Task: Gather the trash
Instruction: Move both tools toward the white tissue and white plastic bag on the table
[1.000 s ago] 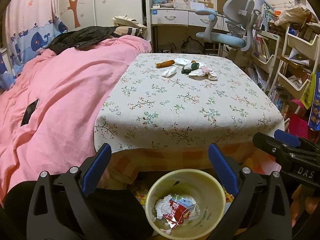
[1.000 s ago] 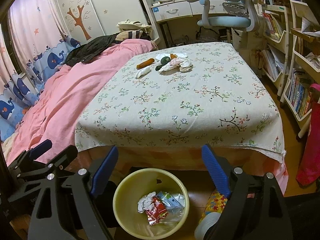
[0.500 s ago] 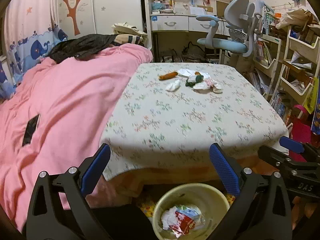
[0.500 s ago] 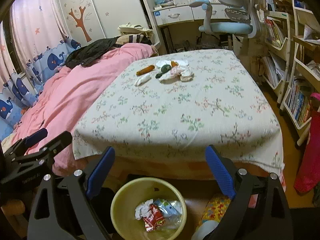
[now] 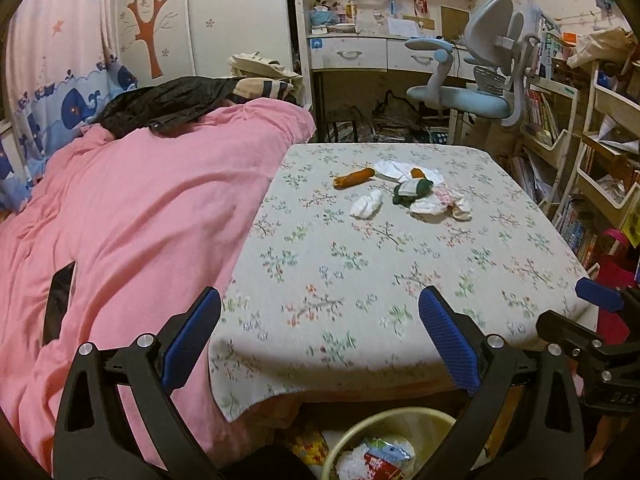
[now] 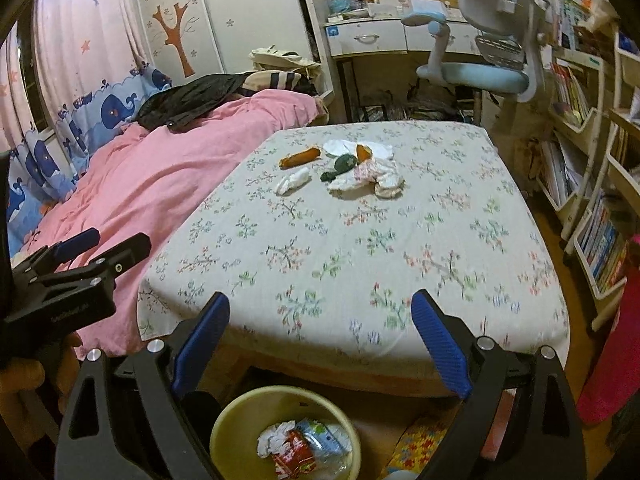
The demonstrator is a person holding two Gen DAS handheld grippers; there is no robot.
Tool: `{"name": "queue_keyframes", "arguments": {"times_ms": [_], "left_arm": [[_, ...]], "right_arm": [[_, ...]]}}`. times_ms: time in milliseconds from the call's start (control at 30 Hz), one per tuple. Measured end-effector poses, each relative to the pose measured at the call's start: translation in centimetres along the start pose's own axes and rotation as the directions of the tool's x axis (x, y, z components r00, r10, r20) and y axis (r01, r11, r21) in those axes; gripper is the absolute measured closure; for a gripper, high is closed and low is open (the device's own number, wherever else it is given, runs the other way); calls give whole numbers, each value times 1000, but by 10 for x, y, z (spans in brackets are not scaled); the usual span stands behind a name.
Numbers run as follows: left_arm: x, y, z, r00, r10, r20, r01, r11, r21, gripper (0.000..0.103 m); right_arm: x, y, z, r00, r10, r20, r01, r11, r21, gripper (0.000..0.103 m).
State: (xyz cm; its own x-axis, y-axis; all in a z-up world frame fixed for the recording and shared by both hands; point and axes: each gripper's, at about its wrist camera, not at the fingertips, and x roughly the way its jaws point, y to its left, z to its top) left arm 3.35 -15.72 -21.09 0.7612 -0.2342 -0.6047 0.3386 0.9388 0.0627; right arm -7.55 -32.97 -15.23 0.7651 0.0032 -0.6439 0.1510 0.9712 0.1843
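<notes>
Straight ahead sits a table (image 6: 440, 216) under a floral cloth, and to its left a bed (image 5: 132, 216) draped in pink. Behind the bed, a curtain (image 6: 80, 116) with blue whales, and a wardrobe (image 6: 224, 12) with an orange tree sticker. At the far wall stands a white desk (image 5: 360, 54), cluttered on top, with a pale blue chair (image 5: 476, 92) pushed up to it. On the right, bookshelves (image 6: 592, 216) crammed with books. The floor (image 6: 556, 240) is wood. The light is warm and dim.
</notes>
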Motion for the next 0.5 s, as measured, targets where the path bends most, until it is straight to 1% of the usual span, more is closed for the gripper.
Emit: {"name": "queue_keyframes", "arguments": {"times_ms": [267,500], "left_arm": [[35,0,27,1000,-2,-11,2,1000,-9,7],[76,-14,48,999,-15,-36,16,1000,10,7]], "right_arm": [[22,-11,36,1000,-14,-13,13,999,-37,15],[46,-23,68,999,-28,-22,27,998,-60,14]]}}
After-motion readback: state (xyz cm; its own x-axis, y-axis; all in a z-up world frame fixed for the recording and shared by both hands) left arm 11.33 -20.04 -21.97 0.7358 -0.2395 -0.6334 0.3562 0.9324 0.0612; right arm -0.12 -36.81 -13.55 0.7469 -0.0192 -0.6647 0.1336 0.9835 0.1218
